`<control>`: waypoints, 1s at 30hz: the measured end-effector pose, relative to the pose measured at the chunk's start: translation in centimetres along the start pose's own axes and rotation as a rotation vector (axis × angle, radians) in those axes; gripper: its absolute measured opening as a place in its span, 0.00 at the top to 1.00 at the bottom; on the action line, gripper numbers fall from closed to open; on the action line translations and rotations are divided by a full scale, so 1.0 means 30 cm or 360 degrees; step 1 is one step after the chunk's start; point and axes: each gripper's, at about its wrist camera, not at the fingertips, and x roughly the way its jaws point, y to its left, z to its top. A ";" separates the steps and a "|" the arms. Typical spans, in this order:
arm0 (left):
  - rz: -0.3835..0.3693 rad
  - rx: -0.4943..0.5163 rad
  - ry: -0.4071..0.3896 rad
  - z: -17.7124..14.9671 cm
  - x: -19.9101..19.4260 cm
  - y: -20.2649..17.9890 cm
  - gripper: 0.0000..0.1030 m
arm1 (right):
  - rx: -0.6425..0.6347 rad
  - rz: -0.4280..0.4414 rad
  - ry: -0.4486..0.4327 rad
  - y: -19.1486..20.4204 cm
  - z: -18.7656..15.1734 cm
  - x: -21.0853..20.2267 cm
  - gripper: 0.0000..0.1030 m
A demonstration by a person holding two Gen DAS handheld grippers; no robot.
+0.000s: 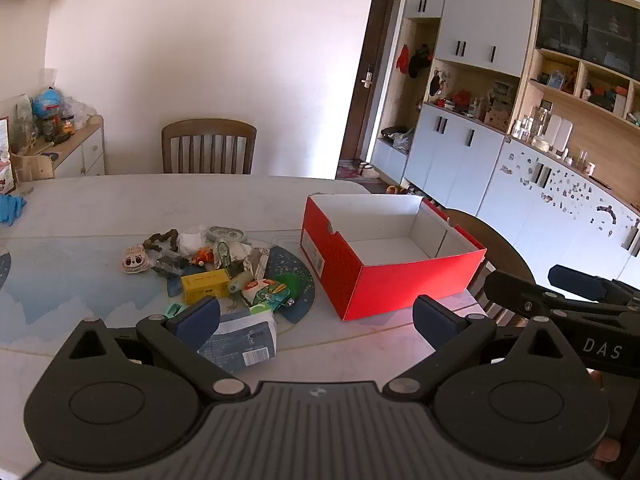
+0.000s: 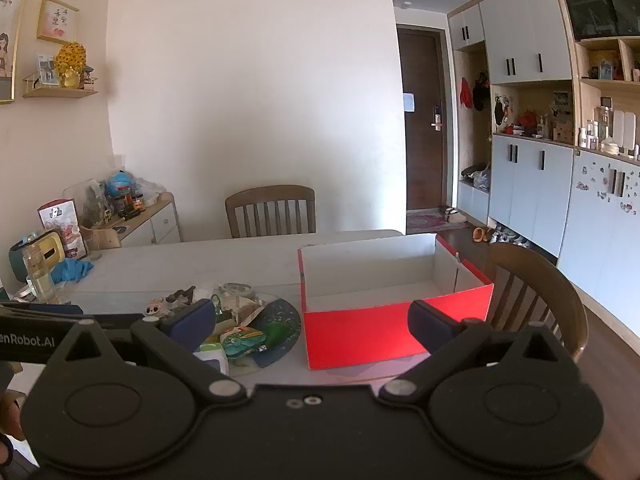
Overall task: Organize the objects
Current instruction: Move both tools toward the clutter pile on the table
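Table (image 1: 120, 208): pale top, wide, carrying box, mat and clutter; wooden chair (image 1: 208, 146) at far side, second chair (image 2: 532, 292) at right end.

Cabinet wall (image 1: 480, 148): white doors, open wooden shelves crowded with small goods, along right of room.

Red box (image 1: 400, 280): cardboard, white inside, lidless, nothing visible within; on right part of table, just beside the mat.

Left claw (image 1: 316, 316): released, both dark-blue pads spread wide, nothing between them; hovering over near table edge, left pad above the pile's near items, right pad before the box's near corner.

Right claw (image 2: 312, 324): released, pads wide apart, nothing gripped; held over near table edge facing the box's red front wall.

Round mat (image 1: 296, 276): dark blue, speckled, partly under the pile, touching or nearly touching the box's left corner.

Pile of small objects (image 1: 216, 264): left of box, loosely heaped. Contents, in descending bulk:
- blue-grey labelled packet (image 1: 244, 344), nearest edge
- yellow carton (image 1: 206, 285)
- green printed pouch (image 1: 270, 292)
- pink plush face (image 1: 135, 260), at left fringe
- brown twisted piece (image 1: 162, 239), far side
- white crumpled wrap (image 1: 191, 242)

Blue glove (image 1: 12, 206): far left of table, well apart from pile.
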 end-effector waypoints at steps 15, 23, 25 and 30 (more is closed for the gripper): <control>0.0054 0.0009 0.0017 -0.007 0.001 -0.003 0.00 | -0.0009 0.0022 0.0006 -0.005 -0.006 0.005 0.01; 0.0069 -0.0007 -0.0001 -0.007 -0.008 -0.003 0.00 | -0.0013 0.0049 -0.0006 -0.005 -0.001 0.008 0.02; 0.0080 -0.0007 -0.0011 -0.004 -0.010 -0.003 0.00 | -0.0020 0.0054 -0.0013 -0.003 0.003 0.008 0.02; 0.0111 -0.0014 -0.0033 0.008 -0.015 0.000 0.00 | -0.0035 0.0081 -0.0021 0.003 0.017 0.010 0.02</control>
